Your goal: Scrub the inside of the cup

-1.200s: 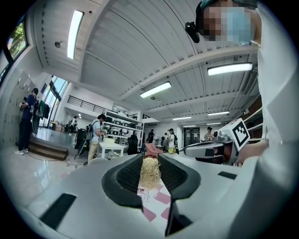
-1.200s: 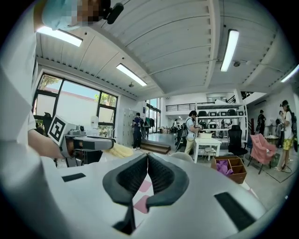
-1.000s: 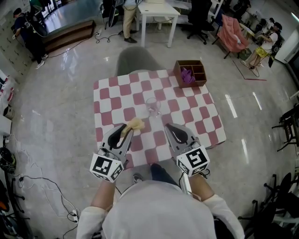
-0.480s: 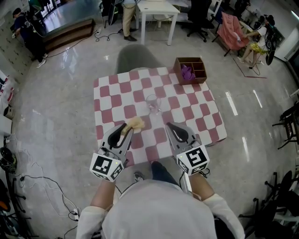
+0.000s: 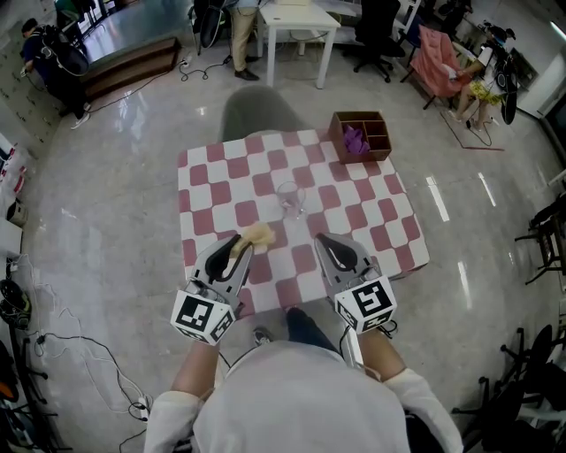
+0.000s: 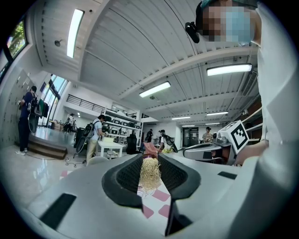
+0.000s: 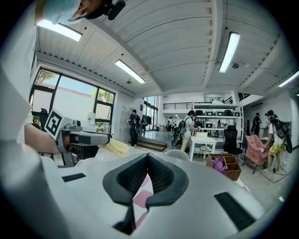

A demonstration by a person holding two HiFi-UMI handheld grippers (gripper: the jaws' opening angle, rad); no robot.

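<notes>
A clear glass cup [image 5: 289, 200] stands upright near the middle of the red-and-white checked table [image 5: 354, 218]. My left gripper [image 5: 237, 247] hovers over the table's near left part, shut on a tan fibrous scrubber [image 5: 256, 235] that sticks out past its tips toward the cup. In the left gripper view the scrubber [image 6: 150, 172] sits pinched between the dark pads. My right gripper [image 5: 323, 242] hangs over the near right part of the table, shut, with nothing between its fingertips [image 7: 146, 158]. Both grippers are a short way in front of the cup, apart from it.
A brown divided box [image 5: 360, 137] with purple cloth inside sits on the table's far right corner. A grey chair back [image 5: 259, 115] stands behind the table. Further off are a white table [image 5: 301, 22], a pink-draped chair [image 5: 438, 57] and several people.
</notes>
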